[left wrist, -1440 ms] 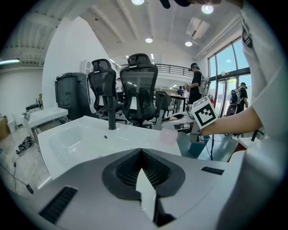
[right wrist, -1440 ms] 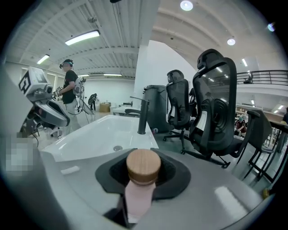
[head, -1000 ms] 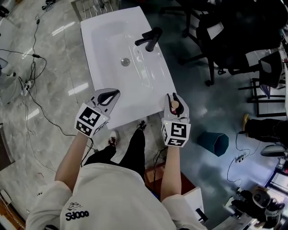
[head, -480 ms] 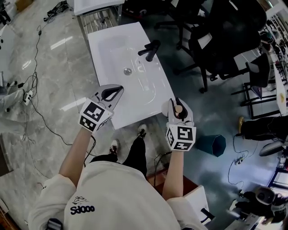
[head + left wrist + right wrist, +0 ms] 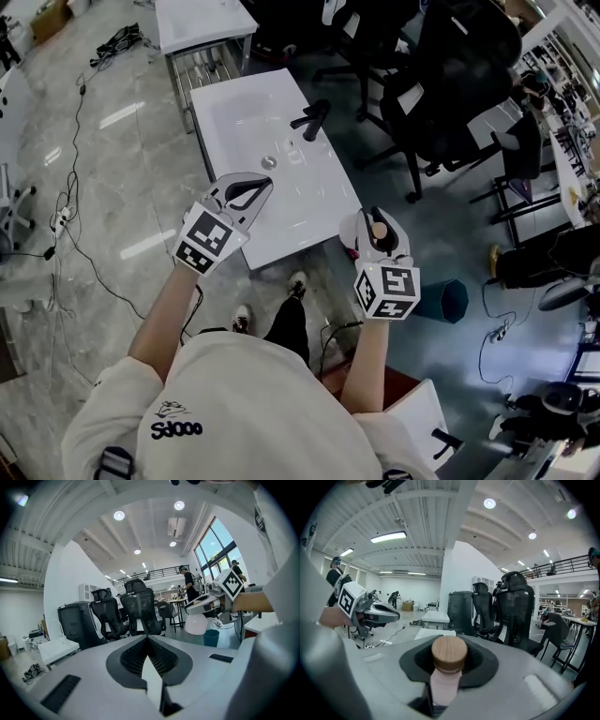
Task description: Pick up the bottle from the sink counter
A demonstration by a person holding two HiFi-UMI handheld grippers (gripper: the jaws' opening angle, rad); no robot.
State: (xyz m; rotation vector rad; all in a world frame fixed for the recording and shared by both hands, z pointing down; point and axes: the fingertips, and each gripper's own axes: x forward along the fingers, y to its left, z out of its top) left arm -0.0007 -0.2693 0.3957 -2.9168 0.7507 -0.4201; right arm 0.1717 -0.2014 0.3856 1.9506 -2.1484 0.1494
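A small pale pink bottle [image 5: 444,685] with a round wooden cap stands upright between the jaws of my right gripper [image 5: 450,644], which is shut on it. In the head view the bottle [image 5: 378,229] and right gripper [image 5: 373,217] hang in the air just off the front right corner of the white sink counter [image 5: 309,211]. My left gripper [image 5: 262,183] hovers over the counter's front left edge, its jaws shut with nothing between them. In the left gripper view its tips [image 5: 149,640] meet, and the right gripper [image 5: 211,604] shows at the right.
A black faucet [image 5: 314,119] and a round drain [image 5: 269,162] sit in the basin. Black office chairs [image 5: 450,84] crowd the right side. A teal bin [image 5: 448,300] stands on the floor at the right, cables [image 5: 70,216] trail at the left, and another white table [image 5: 202,21] stands beyond.
Both grippers have drawn back from the sink counter, which now lies further off. The right gripper has carried the bottle out past the counter's front right corner.
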